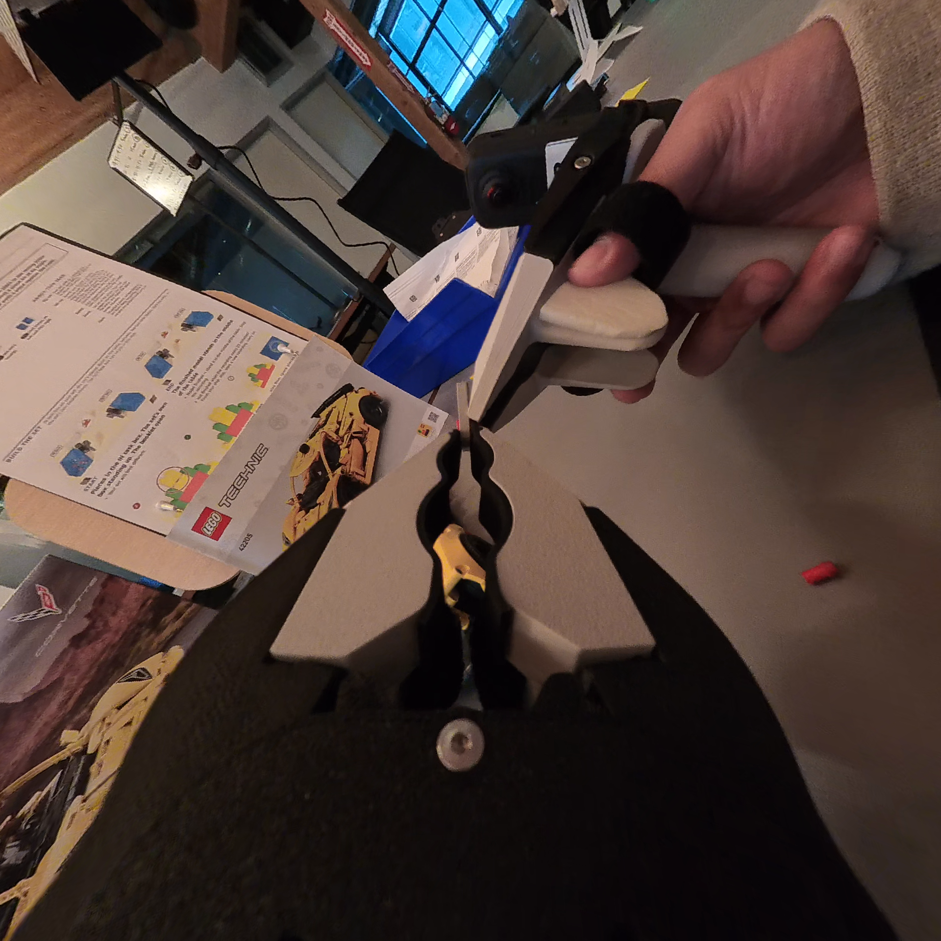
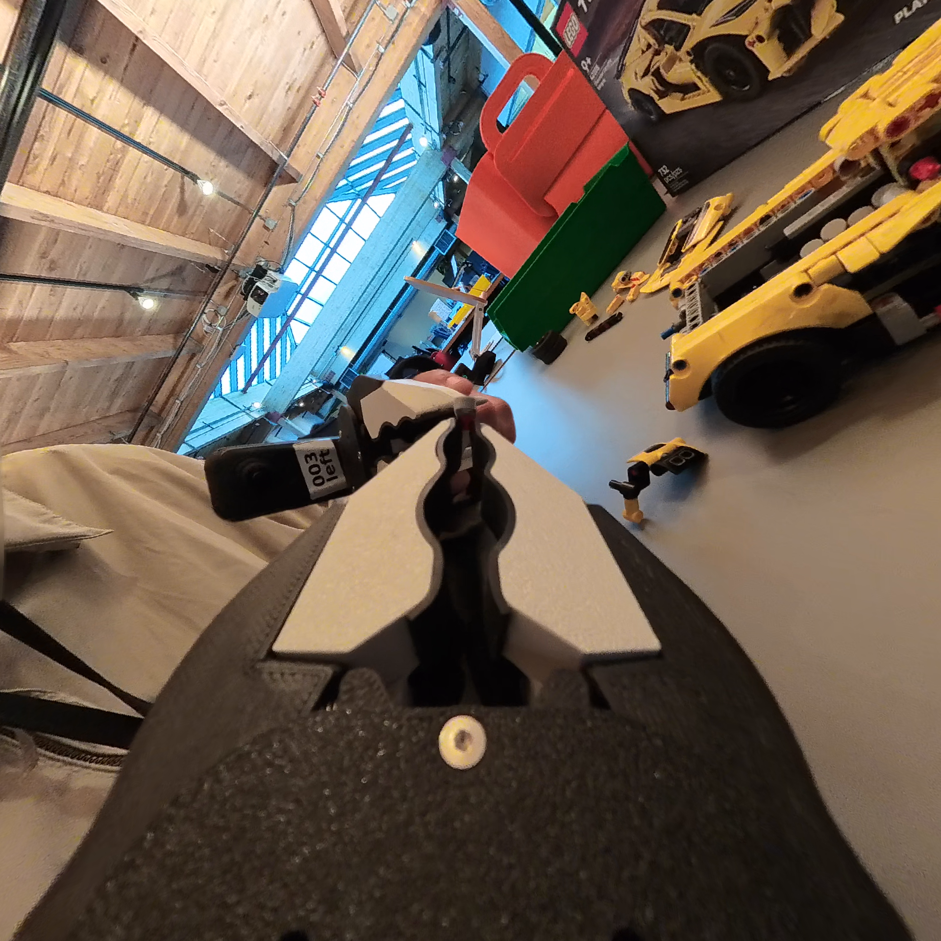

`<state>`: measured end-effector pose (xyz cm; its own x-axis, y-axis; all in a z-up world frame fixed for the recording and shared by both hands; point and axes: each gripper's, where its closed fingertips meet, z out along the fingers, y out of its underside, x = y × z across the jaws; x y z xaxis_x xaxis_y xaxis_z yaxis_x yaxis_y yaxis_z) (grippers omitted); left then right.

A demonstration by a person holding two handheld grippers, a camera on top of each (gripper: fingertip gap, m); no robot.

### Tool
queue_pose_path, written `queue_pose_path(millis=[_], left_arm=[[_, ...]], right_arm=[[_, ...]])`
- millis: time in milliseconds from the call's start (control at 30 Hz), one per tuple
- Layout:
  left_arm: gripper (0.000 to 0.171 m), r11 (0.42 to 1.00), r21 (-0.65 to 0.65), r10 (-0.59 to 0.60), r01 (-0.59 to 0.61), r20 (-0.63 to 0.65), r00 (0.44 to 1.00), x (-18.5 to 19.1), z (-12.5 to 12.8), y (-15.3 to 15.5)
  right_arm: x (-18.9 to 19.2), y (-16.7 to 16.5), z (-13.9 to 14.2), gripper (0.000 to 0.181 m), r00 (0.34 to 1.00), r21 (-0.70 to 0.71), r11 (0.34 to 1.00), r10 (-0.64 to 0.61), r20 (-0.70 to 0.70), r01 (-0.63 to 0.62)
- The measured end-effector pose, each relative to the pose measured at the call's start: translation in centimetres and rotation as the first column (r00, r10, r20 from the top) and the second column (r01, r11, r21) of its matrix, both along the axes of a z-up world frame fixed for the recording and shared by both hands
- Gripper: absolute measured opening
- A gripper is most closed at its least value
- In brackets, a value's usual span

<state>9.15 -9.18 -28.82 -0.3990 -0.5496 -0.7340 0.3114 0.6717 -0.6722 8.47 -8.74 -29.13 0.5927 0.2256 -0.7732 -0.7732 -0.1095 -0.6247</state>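
My left gripper (image 1: 461, 443) is shut on a small yellow brick piece (image 1: 458, 562) that sits deep between its grey fingers. My right gripper (image 2: 461, 438) is shut on a small grey and red pin (image 2: 464, 413) at its tips. The two grippers meet tip to tip above the grey table. The right gripper (image 1: 476, 415) shows in the left wrist view, held by a hand (image 1: 764, 203). The left gripper (image 2: 453, 410) shows in the right wrist view, with part of a hand behind it. The yellow piece is hidden in the right wrist view.
A partly built yellow car model (image 2: 789, 305) stands on the table with loose yellow parts (image 2: 662, 458) and a black wheel (image 2: 550, 349) nearby. Behind are a green bin (image 2: 575, 265), a red container (image 2: 534, 153) and the set's box (image 2: 713, 76). An instruction booklet (image 1: 305, 458), a blue bin (image 1: 433, 331) and a loose red piece (image 1: 819, 573) show in the left view.
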Motion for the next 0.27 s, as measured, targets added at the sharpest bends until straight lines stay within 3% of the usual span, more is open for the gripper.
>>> queue_pose_path(millis=[167, 267], left_arm=[[0.002, 0.999, 0.037, -0.004, 0.005, -0.011, 1.0, -0.04, -0.36, 0.15], [0.002, 1.0, -0.026, -0.004, 0.003, -0.066, 0.998, -0.01, -0.36, 0.15]], right_arm=[[-0.12, 0.09, -0.51, 0.002, 0.999, -0.034, 0.999, 0.008, 0.04, -0.007], [-0.18, 0.05, -0.81, 0.002, 0.999, -0.047, 0.999, 0.021, 0.031, -0.019]])
